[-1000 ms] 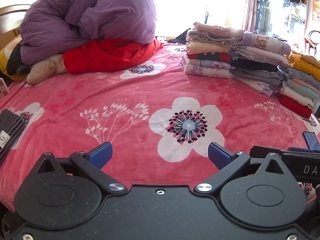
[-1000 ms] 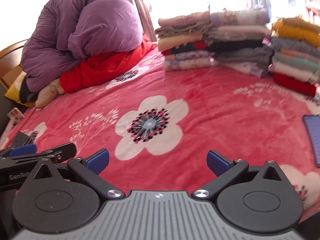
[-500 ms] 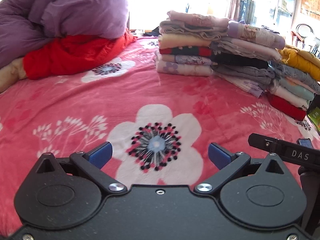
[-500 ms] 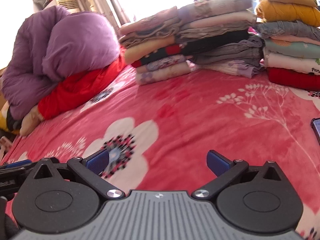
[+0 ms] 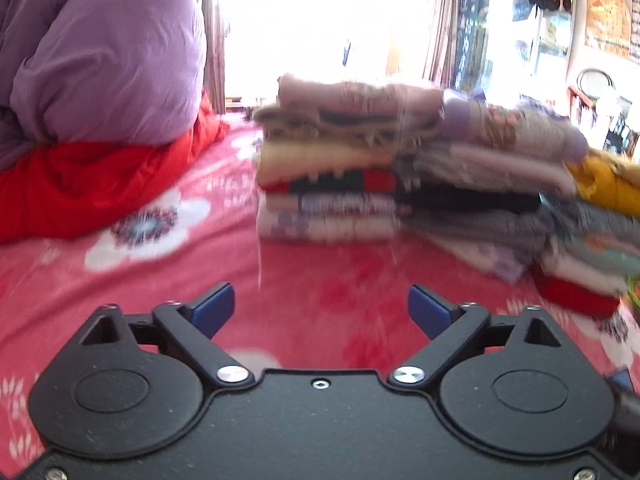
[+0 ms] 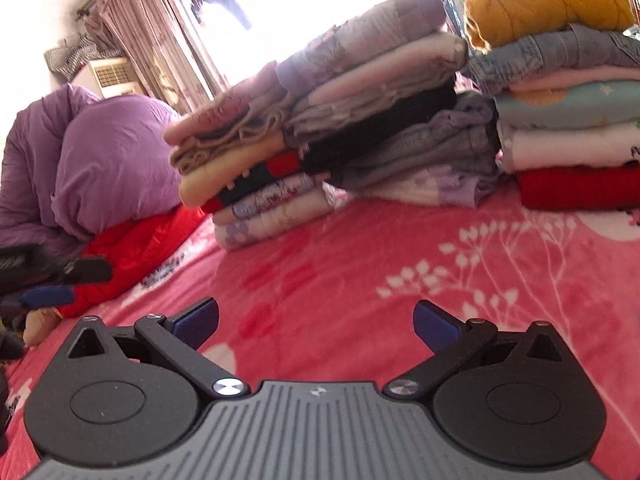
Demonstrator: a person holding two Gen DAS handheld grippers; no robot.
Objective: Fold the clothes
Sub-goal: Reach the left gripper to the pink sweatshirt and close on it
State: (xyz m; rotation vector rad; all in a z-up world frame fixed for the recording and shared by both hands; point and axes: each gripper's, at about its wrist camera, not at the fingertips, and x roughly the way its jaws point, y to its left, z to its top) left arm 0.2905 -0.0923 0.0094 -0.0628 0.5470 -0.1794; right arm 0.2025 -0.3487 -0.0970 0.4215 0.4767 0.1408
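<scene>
Three stacks of folded clothes stand on the pink flowered blanket (image 5: 312, 280). The left stack (image 5: 336, 160) faces my left gripper (image 5: 320, 308), whose blue-padded jaws are closing with nothing between them. In the right wrist view the same left stack (image 6: 248, 168), a middle stack (image 6: 400, 120) and a right stack (image 6: 560, 100) topped by a mustard garment rise beyond my right gripper (image 6: 316, 324). It hangs open above the blanket (image 6: 340, 288) and holds nothing. The left gripper's fingers (image 6: 48, 296) show at the left edge of that view.
A purple duvet (image 5: 104, 64) lies bunched on a red quilt (image 5: 80, 184) at the back left. A bright window with curtains (image 5: 328, 20) stands behind the stacks. An air conditioner unit (image 6: 108, 76) sits by the curtains.
Both grippers have travelled across the bed toward the folded stacks, which now loom much larger. The left jaws stand a little narrower than before. The right jaws keep the same width.
</scene>
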